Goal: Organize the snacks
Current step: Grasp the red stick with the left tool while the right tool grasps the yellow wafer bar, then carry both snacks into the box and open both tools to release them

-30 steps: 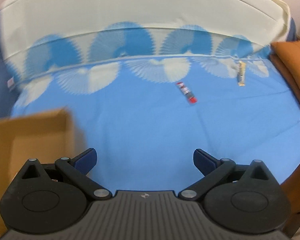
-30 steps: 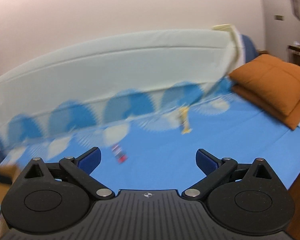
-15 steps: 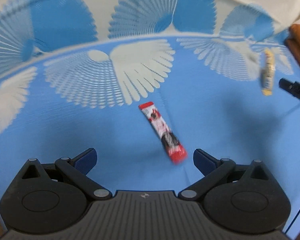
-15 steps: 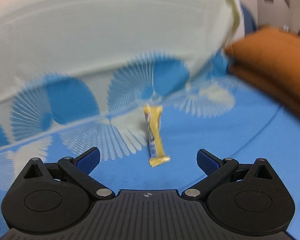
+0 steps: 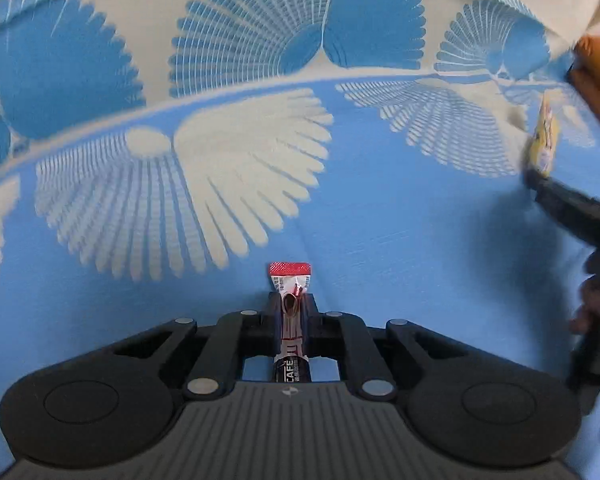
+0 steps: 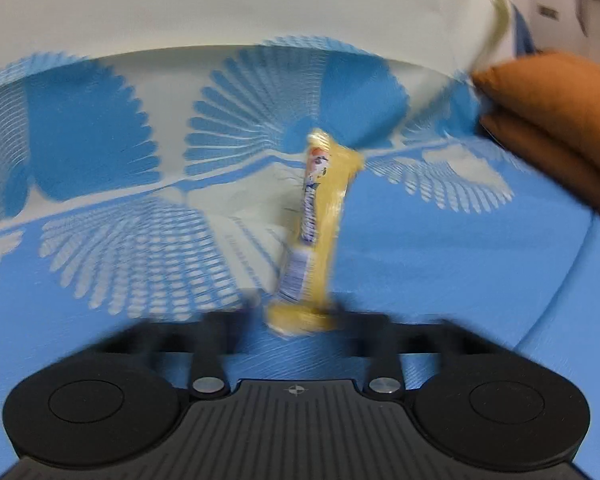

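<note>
A red and black snack stick (image 5: 290, 270) lies on the blue sheet, its red end poking out past my left gripper (image 5: 290, 304), which is shut on its middle. In the right wrist view a yellow snack bar (image 6: 320, 208) reaches away from my right gripper (image 6: 298, 316); the jaws are closing, blurred, with the bar's near end between them and pinched. The left wrist view also catches the right gripper (image 5: 536, 176) at the right edge with the yellow bar (image 5: 544, 140) at its tip, and a hand (image 5: 596, 304) behind it.
The bed has a blue sheet (image 5: 380, 220) with white fan patterns. A cream folded cover (image 6: 220, 8) runs along the back. Orange pillows (image 6: 560, 120) are stacked at the right.
Both grippers dropped down to the bed and their jaws went from wide open to closed, the left around the red stick, the right around the yellow bar. The cardboard box has left the view.
</note>
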Demonstrator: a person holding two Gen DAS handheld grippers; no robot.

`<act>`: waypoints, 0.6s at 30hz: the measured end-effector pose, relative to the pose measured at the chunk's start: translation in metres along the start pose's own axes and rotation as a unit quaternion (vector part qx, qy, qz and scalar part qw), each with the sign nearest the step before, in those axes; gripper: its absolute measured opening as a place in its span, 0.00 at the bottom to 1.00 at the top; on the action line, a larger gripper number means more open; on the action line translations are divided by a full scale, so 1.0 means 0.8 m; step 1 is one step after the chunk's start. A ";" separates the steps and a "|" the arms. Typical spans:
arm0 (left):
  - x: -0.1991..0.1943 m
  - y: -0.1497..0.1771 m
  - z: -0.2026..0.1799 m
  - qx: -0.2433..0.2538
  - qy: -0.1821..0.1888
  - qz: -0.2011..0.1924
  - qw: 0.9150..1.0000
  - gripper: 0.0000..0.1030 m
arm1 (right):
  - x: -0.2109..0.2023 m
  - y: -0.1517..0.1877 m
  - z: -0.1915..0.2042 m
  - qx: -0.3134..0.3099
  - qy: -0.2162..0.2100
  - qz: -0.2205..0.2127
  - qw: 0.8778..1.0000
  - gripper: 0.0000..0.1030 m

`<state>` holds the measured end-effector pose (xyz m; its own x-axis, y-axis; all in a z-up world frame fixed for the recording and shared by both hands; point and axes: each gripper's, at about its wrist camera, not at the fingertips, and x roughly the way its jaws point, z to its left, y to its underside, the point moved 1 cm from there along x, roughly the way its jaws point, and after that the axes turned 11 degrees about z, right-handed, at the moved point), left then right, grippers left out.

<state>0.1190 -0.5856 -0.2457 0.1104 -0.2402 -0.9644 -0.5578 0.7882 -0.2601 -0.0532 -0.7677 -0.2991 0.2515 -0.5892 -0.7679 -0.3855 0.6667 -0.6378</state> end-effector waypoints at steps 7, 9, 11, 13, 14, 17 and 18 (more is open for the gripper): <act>-0.077 0.070 0.019 0.008 0.013 -0.009 1.000 0.10 | -0.103 0.015 -0.022 0.066 -0.090 0.000 0.994 0.07; -0.106 0.102 0.032 0.004 0.010 -0.009 1.000 0.10 | -0.147 0.027 -0.020 0.066 -0.113 -0.007 0.991 0.07; -0.135 0.132 0.042 0.002 0.004 -0.005 1.000 0.10 | -0.186 0.037 -0.014 0.069 -0.135 -0.002 0.988 0.07; -0.168 0.165 0.055 -0.001 -0.002 -0.007 1.000 0.10 | -0.229 0.050 -0.002 0.062 -0.142 0.010 0.988 0.07; -0.186 0.181 0.063 -0.006 -0.002 -0.009 1.000 0.10 | -0.250 0.056 0.003 0.060 -0.149 0.012 0.987 0.07; -0.244 0.231 0.089 -0.026 -0.001 -0.018 1.000 0.10 | -0.315 0.078 0.024 0.041 -0.166 0.032 0.985 0.07; -0.266 0.250 0.097 -0.030 -0.003 -0.023 0.999 0.10 | -0.338 0.087 0.031 0.036 -0.172 0.047 0.983 0.07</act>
<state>0.0480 -0.3328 -0.0960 0.1426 -0.2714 -0.9519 -0.6006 0.7406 -0.3012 -0.1259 -0.5507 -0.1375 0.5071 -0.3426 -0.7908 -0.3614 0.7485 -0.5560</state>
